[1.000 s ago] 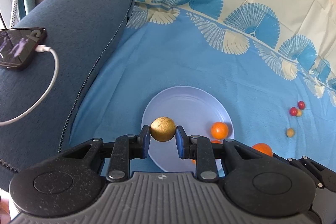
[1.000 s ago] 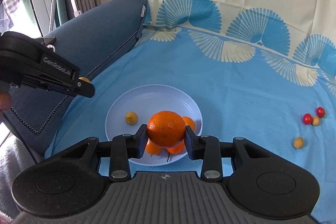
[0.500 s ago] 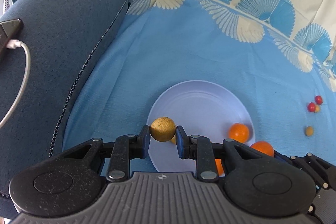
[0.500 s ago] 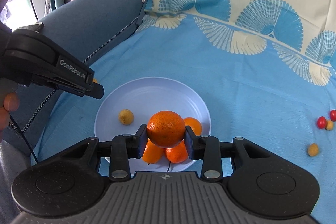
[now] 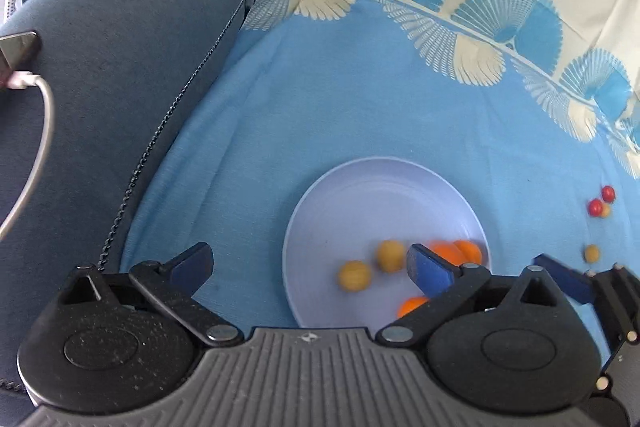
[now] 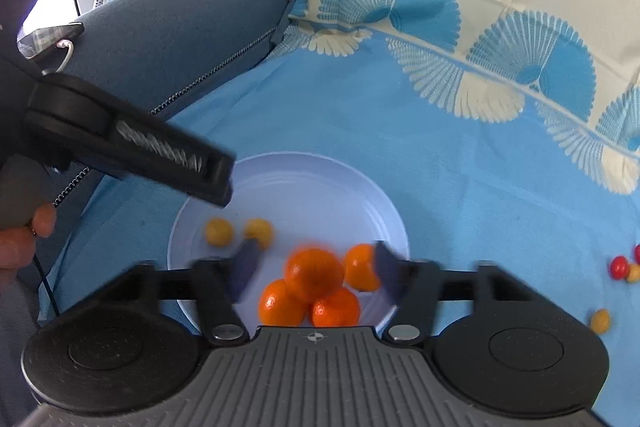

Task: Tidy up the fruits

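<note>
Both sets of jaws have just been opening, and nothing is pinched in either now! The left gripper point(image 5: 308, 263) stands spread wide over the near-left side of the pale plate point(image 5: 384, 183), and two small yellow fruits point(image 5: 354, 275) lie loose and a little blurred on the plate between its jaws, closer to the right-hand one. The right gripper point(image 6: 314, 273) is parted too, its pads blurred and clear of the big orange point(image 6: 314, 273), which sits between the jaws on top of three more oranges point(image 6: 335, 308) piled at the plate's near edge. Beyond the left jaw of the right gripper the same two yellow fruits show side by side. Well off to the right of the jaws, out on the blue patterned cloth point(image 6: 460, 163), a few little red fruits point(image 6: 619, 266) and yellow ones point(image 6: 600, 321) lie scattered. A hand point(image 6: 20, 243) holds the left gripper's handle at the far left edge of the right wrist view
</note>
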